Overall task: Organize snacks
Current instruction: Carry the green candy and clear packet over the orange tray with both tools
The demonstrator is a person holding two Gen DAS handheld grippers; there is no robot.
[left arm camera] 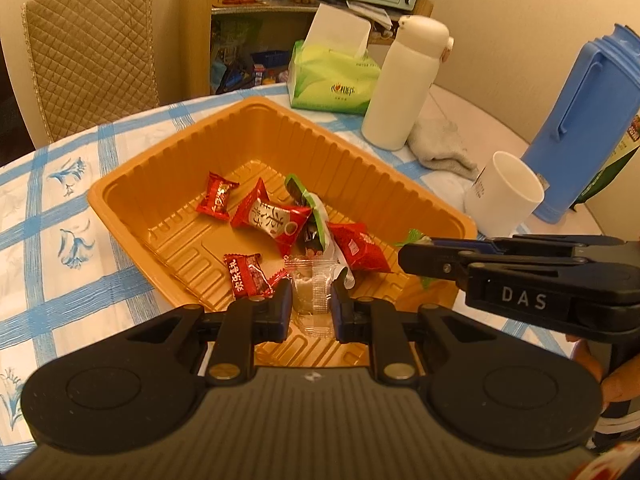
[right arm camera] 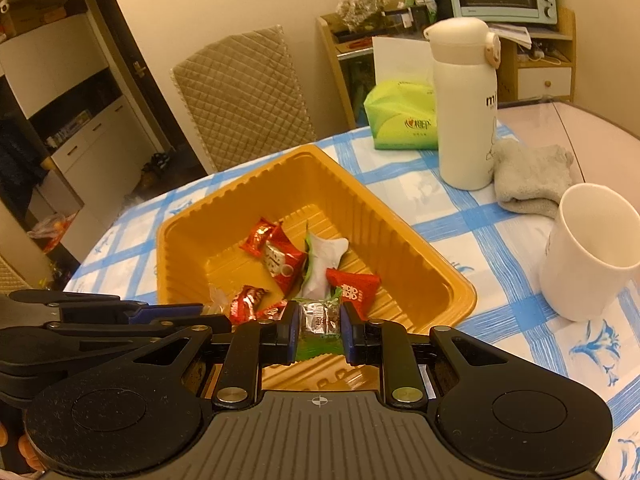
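Observation:
An orange plastic tray (left arm camera: 160,168) (right arm camera: 400,220) sits on the checked tablecloth and holds several wrapped snacks, mostly red packets (left arm camera: 276,220) (right arm camera: 284,260) and one white and green packet (right arm camera: 324,260). My left gripper (left arm camera: 311,304) is shut on a clear-wrapped candy (left arm camera: 312,292) over the near part of the tray. My right gripper (right arm camera: 320,322) is shut on a green-edged clear-wrapped candy (right arm camera: 320,318), also above the tray's near edge. In the left wrist view the right gripper (left arm camera: 404,254) reaches in from the right; in the right wrist view the left gripper (right arm camera: 224,318) comes in from the left.
A white flask (left arm camera: 404,84) (right arm camera: 466,108), a green tissue pack (left arm camera: 332,80) (right arm camera: 402,120), a grey cloth (left arm camera: 440,148) (right arm camera: 532,176) and a white mug (left arm camera: 504,196) (right arm camera: 588,256) stand behind and right of the tray. A blue jug (left arm camera: 588,120) is far right. A padded chair (left arm camera: 92,52) stands beyond the table.

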